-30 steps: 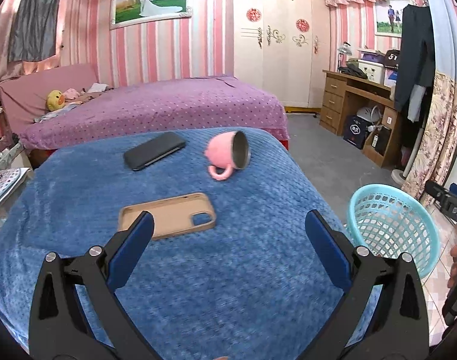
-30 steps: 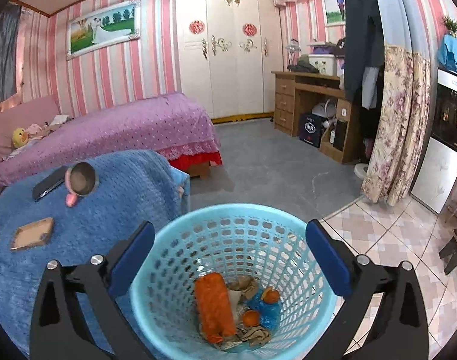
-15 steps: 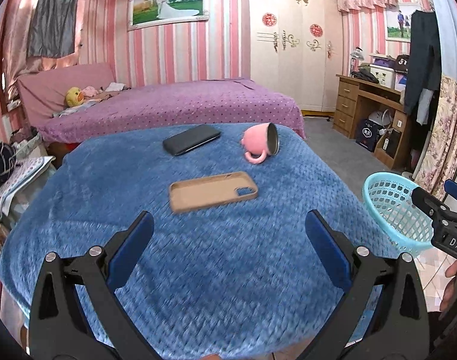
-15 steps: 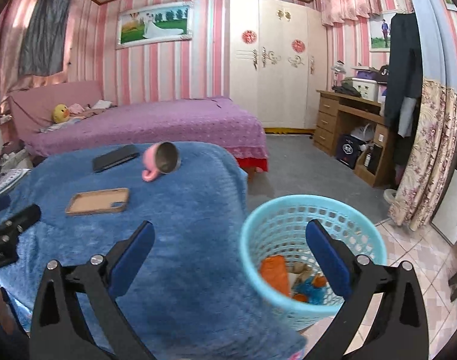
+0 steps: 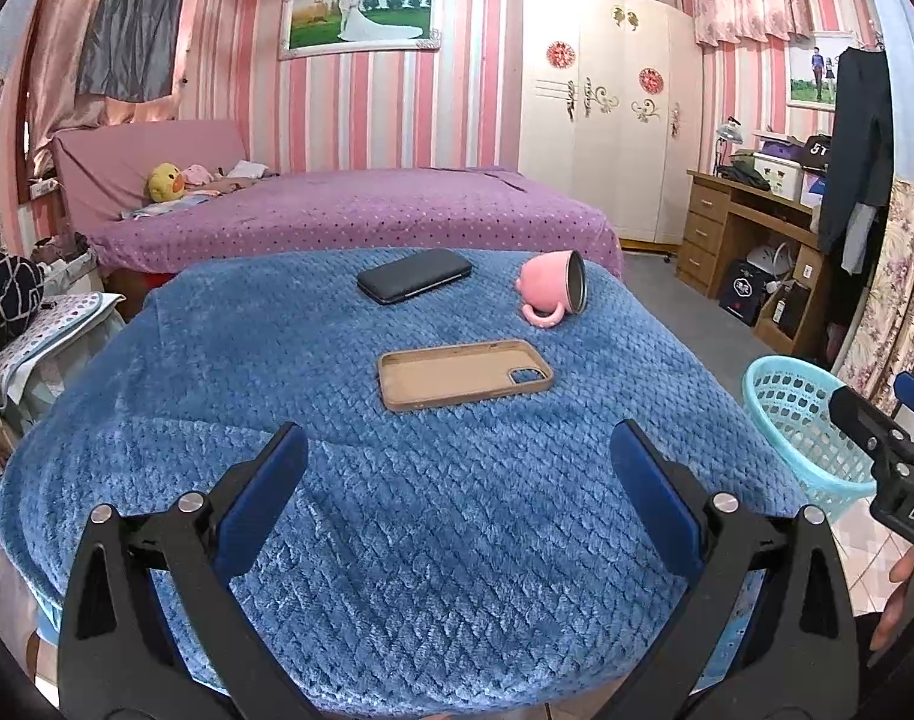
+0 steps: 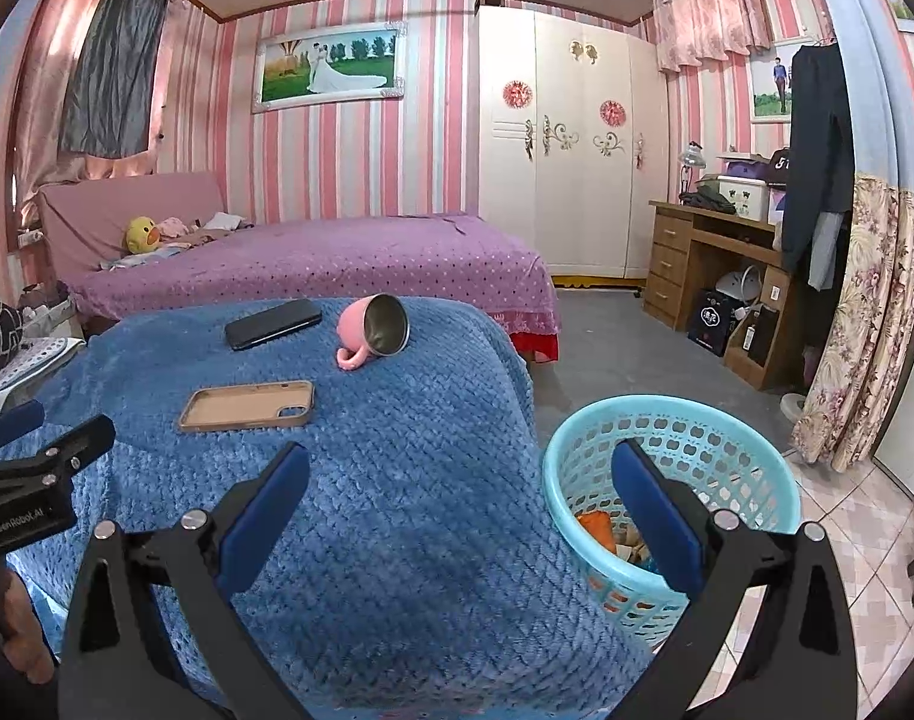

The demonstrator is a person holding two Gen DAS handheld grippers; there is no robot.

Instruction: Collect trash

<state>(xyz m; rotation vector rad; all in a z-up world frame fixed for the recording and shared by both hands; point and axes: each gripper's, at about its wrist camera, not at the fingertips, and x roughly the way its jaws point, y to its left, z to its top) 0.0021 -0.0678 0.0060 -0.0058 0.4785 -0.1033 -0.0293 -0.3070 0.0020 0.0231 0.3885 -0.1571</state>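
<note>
A light blue plastic basket point(image 6: 751, 468) stands on the floor right of the blue-covered table point(image 6: 397, 480); orange and brown trash point(image 6: 601, 531) lies in its bottom. It also shows in the left wrist view point(image 5: 799, 420). My left gripper point(image 5: 457, 480) is open and empty above the table's near edge. My right gripper point(image 6: 457, 492) is open and empty, over the table's right edge beside the basket. On the table lie a tan phone case point(image 5: 463, 373), a black phone point(image 5: 414, 283) and a tipped pink mug point(image 5: 553, 294).
A purple bed point(image 5: 349, 216) stands behind the table. A wooden desk point(image 6: 715, 264) and a white wardrobe point(image 6: 571, 168) are at the back right. A floral curtain point(image 6: 865, 324) hangs at the right. The floor beyond the basket is grey, then tiled.
Both grippers have pulled back and up from the basket and table. The right wrist view swung left from looking down into the basket to facing the table. Both stayed open.
</note>
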